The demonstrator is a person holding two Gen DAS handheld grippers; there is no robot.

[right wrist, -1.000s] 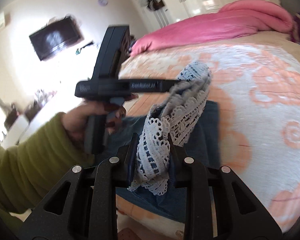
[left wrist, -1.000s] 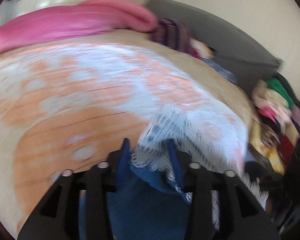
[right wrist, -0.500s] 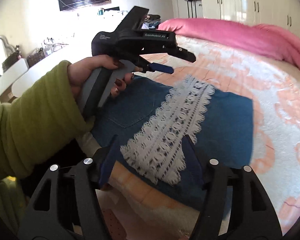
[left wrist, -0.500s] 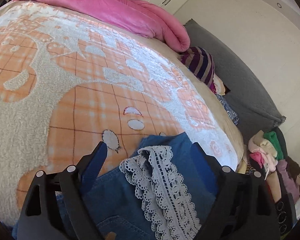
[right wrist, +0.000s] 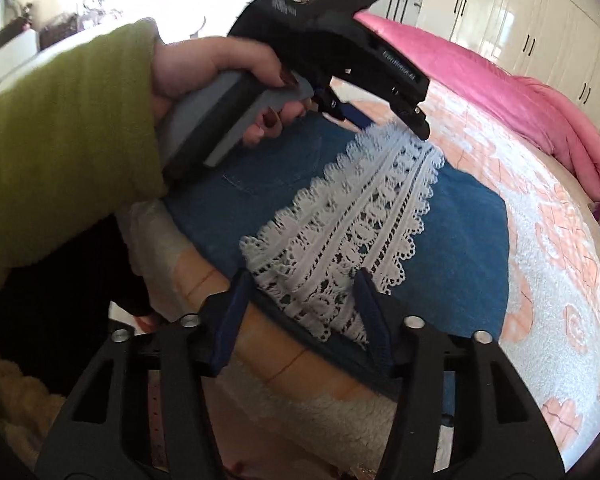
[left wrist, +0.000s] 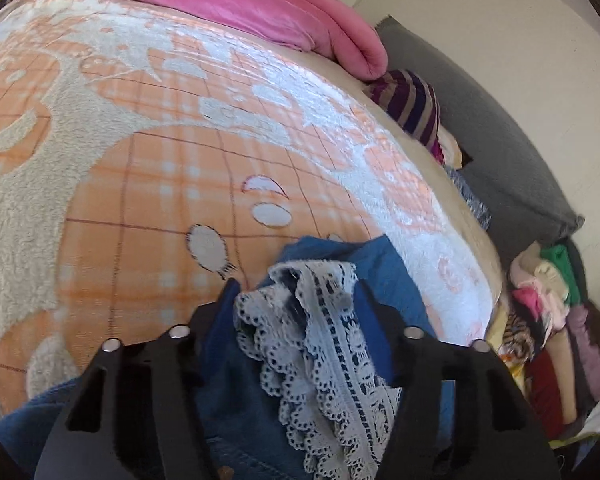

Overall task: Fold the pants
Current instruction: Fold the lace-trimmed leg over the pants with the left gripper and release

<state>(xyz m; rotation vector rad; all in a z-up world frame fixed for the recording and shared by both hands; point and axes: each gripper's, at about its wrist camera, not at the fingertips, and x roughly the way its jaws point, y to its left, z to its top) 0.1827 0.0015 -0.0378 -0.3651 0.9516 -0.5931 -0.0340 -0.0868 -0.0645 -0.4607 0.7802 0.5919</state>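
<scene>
Blue denim pants (right wrist: 464, 240) with a white lace strip (right wrist: 352, 220) lie folded on the bed near its front edge. My right gripper (right wrist: 304, 280) is open, its fingers astride the near end of the lace. My left gripper (left wrist: 294, 284) is open over the far end, where the lace (left wrist: 320, 320) and denim (left wrist: 380, 264) bunch up between its fingers. The left gripper also shows in the right wrist view (right wrist: 392, 120), held by a hand in a green sleeve.
An orange and white blanket (left wrist: 160, 168) covers the bed. A pink duvet (left wrist: 228, 4) lies at the far side. A striped cushion (left wrist: 412, 108) and a grey headboard (left wrist: 512, 172) are at the right, with a heap of clothes (left wrist: 548, 312) beside the bed.
Both grippers opened and let go of the lace end, which now lies on the denim. The left gripper has come back down over the far end, where the cloth bunches.
</scene>
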